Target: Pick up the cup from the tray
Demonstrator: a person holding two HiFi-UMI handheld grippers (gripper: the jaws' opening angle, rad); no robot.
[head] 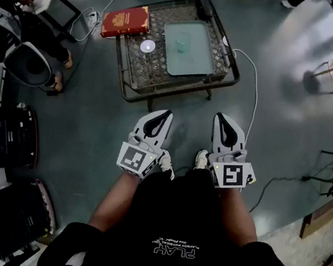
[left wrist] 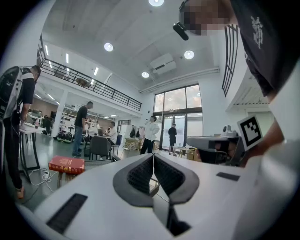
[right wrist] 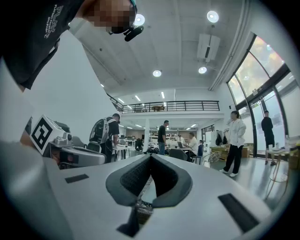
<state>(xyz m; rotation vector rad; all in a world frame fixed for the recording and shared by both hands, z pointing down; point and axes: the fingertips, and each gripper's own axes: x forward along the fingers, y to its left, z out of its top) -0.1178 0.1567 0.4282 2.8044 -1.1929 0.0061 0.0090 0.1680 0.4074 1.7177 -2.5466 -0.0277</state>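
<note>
A small see-through cup point(head: 182, 44) stands on a pale green tray point(head: 196, 65) that lies on a low wicker table point(head: 161, 89) ahead of me. Both grippers hang close to my body, well short of the table and pointing toward it. The left gripper point(head: 161, 117) is shut with nothing in it; in the left gripper view point(left wrist: 153, 158) its dark pads meet. The right gripper point(head: 222, 120) is shut and empty too, its pads point(right wrist: 161, 176) pressed together in the right gripper view. Neither gripper view shows the cup.
A red book point(head: 126, 21) point(left wrist: 66, 164) rests on the table's far left corner, a white disc point(head: 147, 46) beside the tray. A white cable point(head: 253, 86) runs off the table's right side. Black cases point(head: 0, 137) sit on the floor at left. Several people stand around the hall.
</note>
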